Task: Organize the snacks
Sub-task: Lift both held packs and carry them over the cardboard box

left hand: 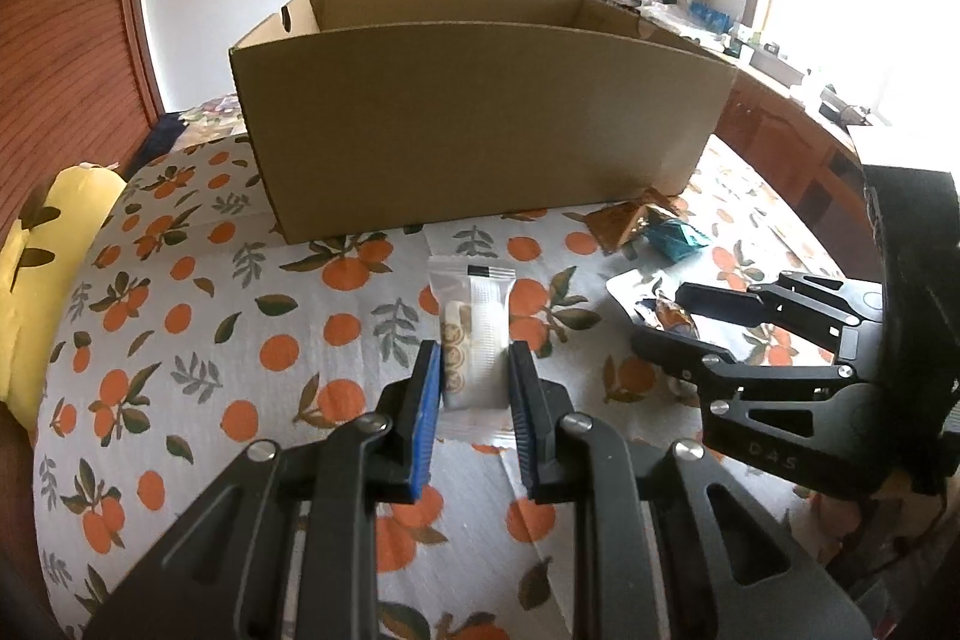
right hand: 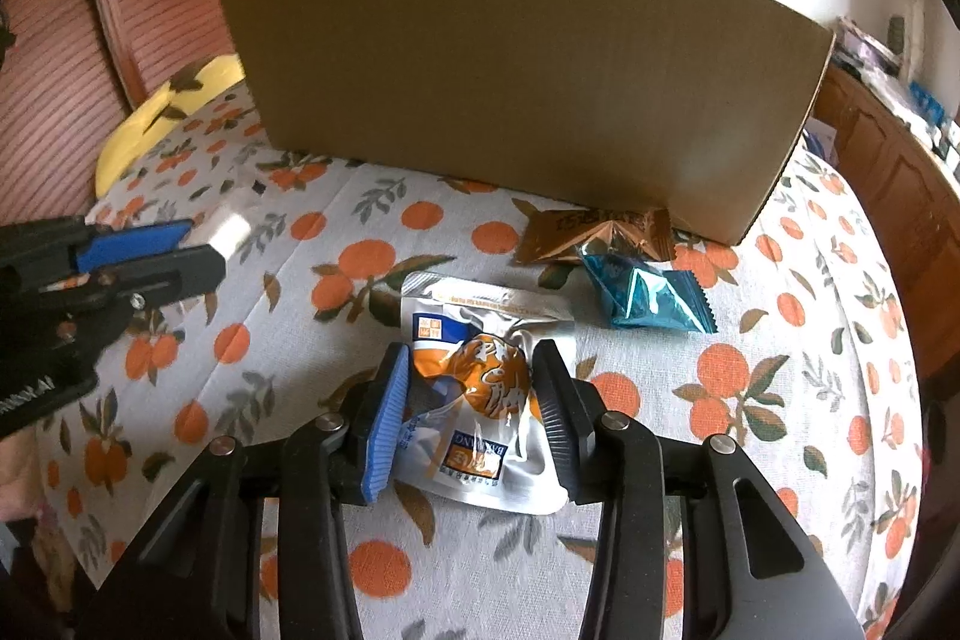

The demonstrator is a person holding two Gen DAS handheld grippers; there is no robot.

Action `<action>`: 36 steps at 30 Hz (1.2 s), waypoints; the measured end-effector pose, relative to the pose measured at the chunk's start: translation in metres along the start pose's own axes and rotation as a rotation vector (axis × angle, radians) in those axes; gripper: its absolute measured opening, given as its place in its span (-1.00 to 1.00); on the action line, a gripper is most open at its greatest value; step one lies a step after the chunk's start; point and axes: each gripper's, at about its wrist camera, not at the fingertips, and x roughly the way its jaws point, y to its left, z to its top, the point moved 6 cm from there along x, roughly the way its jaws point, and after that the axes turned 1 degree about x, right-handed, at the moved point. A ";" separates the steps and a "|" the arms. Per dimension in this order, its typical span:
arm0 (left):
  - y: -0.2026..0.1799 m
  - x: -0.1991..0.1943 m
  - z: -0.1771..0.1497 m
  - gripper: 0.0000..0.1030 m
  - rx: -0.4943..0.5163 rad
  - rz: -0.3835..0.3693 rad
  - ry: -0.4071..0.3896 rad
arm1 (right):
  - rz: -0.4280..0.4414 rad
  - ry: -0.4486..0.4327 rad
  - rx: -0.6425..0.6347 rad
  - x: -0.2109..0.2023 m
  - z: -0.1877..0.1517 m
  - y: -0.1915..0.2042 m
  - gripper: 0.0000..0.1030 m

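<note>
- Left wrist view: the left gripper (left hand: pixel 471 370) has its jaws clamped on a slim clear biscuit pack (left hand: pixel 473 334), pinched across its narrow width, probably so it stays straight for carrying. Round printed biscuits show through the crinkly film.
- Straight beyond the jaws stands an open cardboard box (left hand: pixel 474 112), plain brown and matte, likely where the snacks go. Everything sits on a cloth (left hand: pixel 210 340) printed with oranges.
- Right wrist view: the right gripper (right hand: pixel 471 394) has its jaws clamped on a silver foil pouch (right hand: pixel 480 394) with orange print; the foil buckles between the pads. The pouch appears to rest on the cloth.
- Beyond the jaws, to the right, lie a brown wrapper (right hand: pixel 594 232) and a shiny teal wrapper (right hand: pixel 648 292), touching, at the box's foot.
</note>
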 end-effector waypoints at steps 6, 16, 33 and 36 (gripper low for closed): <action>-0.007 -0.012 0.000 -0.61 0.009 -0.008 -0.021 | 0.023 -0.028 0.028 -0.029 0.000 -0.005 -0.27; -0.013 -0.020 0.003 -0.61 0.020 -0.019 -0.045 | 0.033 -0.055 0.033 -0.060 0.006 -0.012 -0.90; -0.007 -0.013 -0.008 -0.61 -0.003 -0.056 -0.042 | 0.071 0.026 0.289 -0.038 -0.033 -0.031 0.27; -0.006 -0.014 -0.008 -0.61 -0.003 -0.056 -0.045 | 0.086 0.035 0.301 -0.031 -0.023 -0.031 0.31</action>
